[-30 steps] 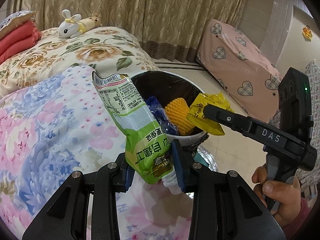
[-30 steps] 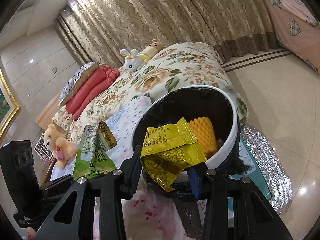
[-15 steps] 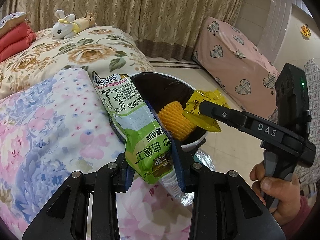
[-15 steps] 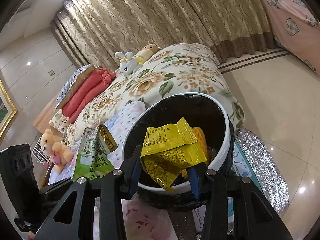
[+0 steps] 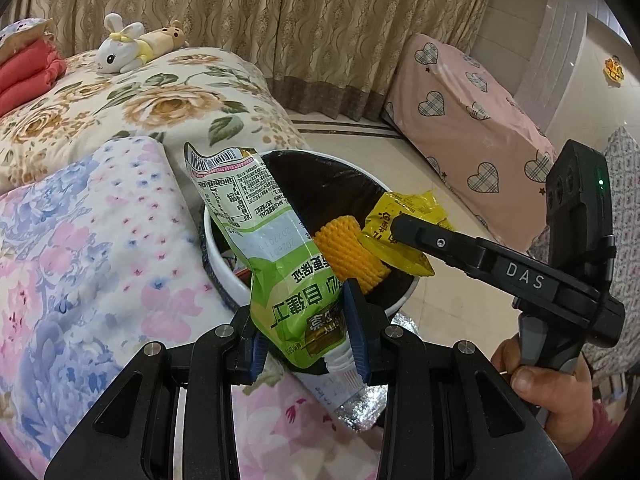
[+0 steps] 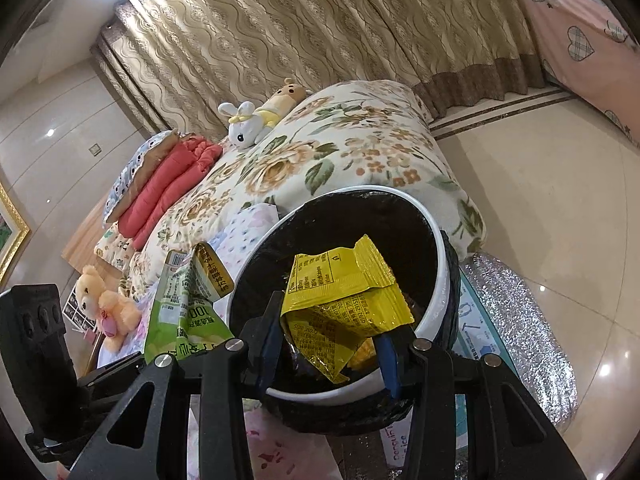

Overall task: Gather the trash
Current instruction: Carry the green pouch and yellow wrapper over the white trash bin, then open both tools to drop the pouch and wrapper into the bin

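Observation:
My left gripper (image 5: pixel 306 336) is shut on a green and white snack pouch (image 5: pixel 272 256) and holds it upright over the near rim of a white trash bin (image 5: pixel 216 248) lined with a black bag. My right gripper (image 6: pixel 328 344) is shut on a crumpled yellow wrapper (image 6: pixel 344 304) and holds it over the bin's mouth (image 6: pixel 436 256). The wrapper also shows in the left wrist view (image 5: pixel 400 232), pinched by the right gripper's fingers (image 5: pixel 440 244). An orange foam fruit net (image 5: pixel 348 256) lies inside the bin. The pouch shows at the left of the right wrist view (image 6: pixel 180 312).
A bed with a floral quilt (image 5: pixel 132 100) and a pastel flowered blanket (image 5: pixel 80 260) lies left of the bin. Plush toys (image 5: pixel 132 48) sit on it. A pink heart-print cover (image 5: pixel 464 112) stands at the right. A silver foil mat (image 6: pixel 516 340) lies on the tile floor.
Both grippers have moved closer to the bin with their trash. The yellow wrapper now hangs further over the bin's mouth. Both stay shut.

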